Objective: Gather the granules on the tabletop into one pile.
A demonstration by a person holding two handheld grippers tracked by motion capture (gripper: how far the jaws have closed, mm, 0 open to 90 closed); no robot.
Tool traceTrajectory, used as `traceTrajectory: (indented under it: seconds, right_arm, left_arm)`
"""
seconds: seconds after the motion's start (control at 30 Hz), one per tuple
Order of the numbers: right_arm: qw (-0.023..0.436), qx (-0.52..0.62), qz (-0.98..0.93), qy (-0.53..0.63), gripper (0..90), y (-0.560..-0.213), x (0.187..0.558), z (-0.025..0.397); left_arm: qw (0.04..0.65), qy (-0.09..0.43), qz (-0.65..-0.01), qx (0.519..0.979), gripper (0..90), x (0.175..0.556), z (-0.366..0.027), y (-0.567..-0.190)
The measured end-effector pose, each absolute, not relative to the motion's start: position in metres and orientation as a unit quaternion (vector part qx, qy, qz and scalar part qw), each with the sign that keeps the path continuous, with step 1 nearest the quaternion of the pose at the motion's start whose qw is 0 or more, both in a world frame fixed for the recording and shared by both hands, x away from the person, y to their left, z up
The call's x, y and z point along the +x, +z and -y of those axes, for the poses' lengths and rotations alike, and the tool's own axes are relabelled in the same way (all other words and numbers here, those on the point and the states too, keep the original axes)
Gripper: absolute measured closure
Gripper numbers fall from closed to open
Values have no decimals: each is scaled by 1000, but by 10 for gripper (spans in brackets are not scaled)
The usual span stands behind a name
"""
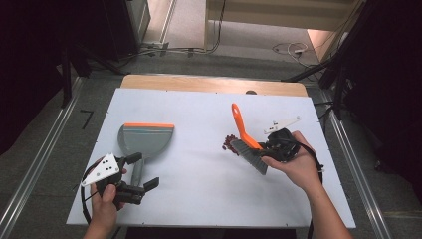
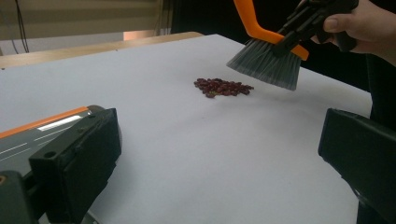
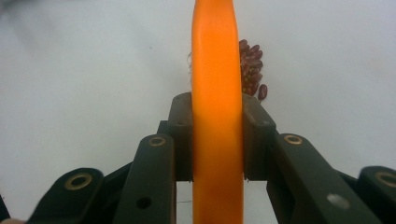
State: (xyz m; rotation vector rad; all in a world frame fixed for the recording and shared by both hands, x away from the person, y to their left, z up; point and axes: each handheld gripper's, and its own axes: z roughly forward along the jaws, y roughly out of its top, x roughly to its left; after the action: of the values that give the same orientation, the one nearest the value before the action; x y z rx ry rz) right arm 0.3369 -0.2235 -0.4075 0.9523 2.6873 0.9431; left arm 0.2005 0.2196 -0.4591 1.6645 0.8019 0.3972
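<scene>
Beans [image 1: 230, 143] loose, light, roll easily. Right gripper [image 1: 275, 146] clamps stiff brush [image 1: 247, 139] handle; left gripper [image 1: 135, 174] wide beside dustpan [image 1: 144, 139].

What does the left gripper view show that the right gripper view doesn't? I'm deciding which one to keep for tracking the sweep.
In the left gripper view: the brush's grey bristles held just above the table beside the beans, the dustpan at the near left, the person's right hand, and the left gripper with its jaws wide apart around nothing.

In the right gripper view: the right gripper with both jaws pressed against the flanks of the orange handle.

Shared: the orange brush handle, the pile of red beans and the white table.
</scene>
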Motion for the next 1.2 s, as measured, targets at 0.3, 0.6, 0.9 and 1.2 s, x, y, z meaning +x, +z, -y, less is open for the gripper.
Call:
traceTrajectory:
  seconds: [0.3, 0.6, 0.9, 1.2]
  right_arm:
    - [68, 338, -870, 352, 685, -416, 323, 255]
    - [57, 368, -845, 383, 685, -427, 311, 288]
    - [59, 382, -828, 406, 685, -434, 296, 314]
    - [45, 394, -809, 434, 685, -445, 290, 340]
  left_arm:
    - [586, 176, -346, 711, 3, 201, -220, -459]
    - [585, 179, -344, 712, 3, 200, -219, -459]
    - [587, 185, -341, 710, 3, 199, -222, -458]
    - [592, 198, -342, 703, 3, 196, -226, -458]
